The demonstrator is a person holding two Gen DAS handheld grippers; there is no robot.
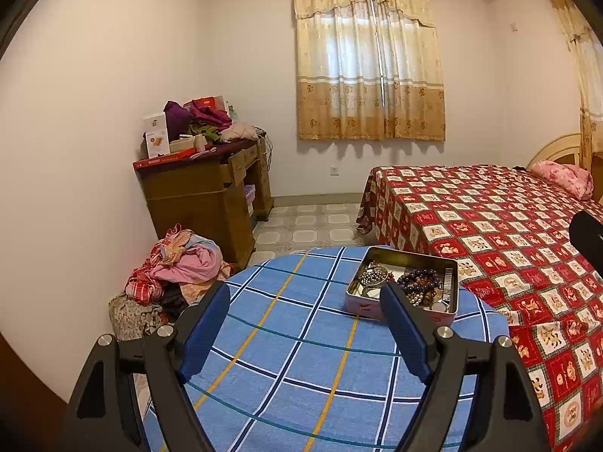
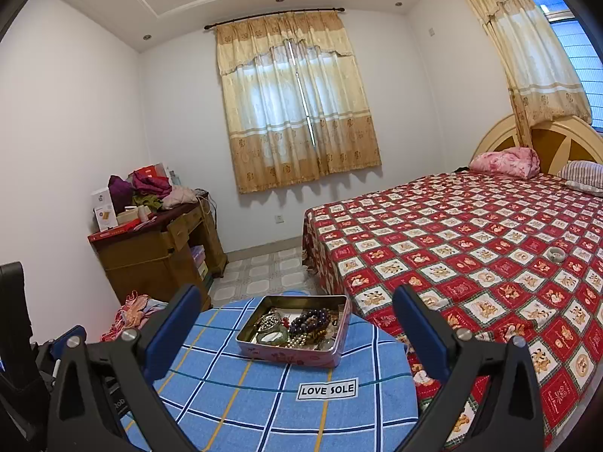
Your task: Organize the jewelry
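You are in a bedroom with white walls and a curtained window on the far side. The bed, under a red patchwork spread, fills the right, and a wooden desk heaped with clothes stands far left. Near you is a round table under a blue checked cloth.

On the far right part of that cloth sits the open pink tin, and the jewelry lies heaped inside it: a dark purple bead bracelet, a string of silvery beads, a green bangle and smaller brown strands tangled under them. None shows on the cloth around the tin. A small pale ring-shaped thing lies on the bedspread well apart; it is too small for you to tell what it is.

Both tongs are released and carry nothing. Your left gripper hangs over the cloth, just near of the tin; your right gripper frames the tin from the near side.

This heap would fit jewelry waiting to be sorted out, or jewelry already gathered in. If you do reach in, judge each strand as slippery and snag-prone: come down over the topmost piece, close on one strand only, steady the tin wall with the other tool, and lift slowly so nothing drags along.
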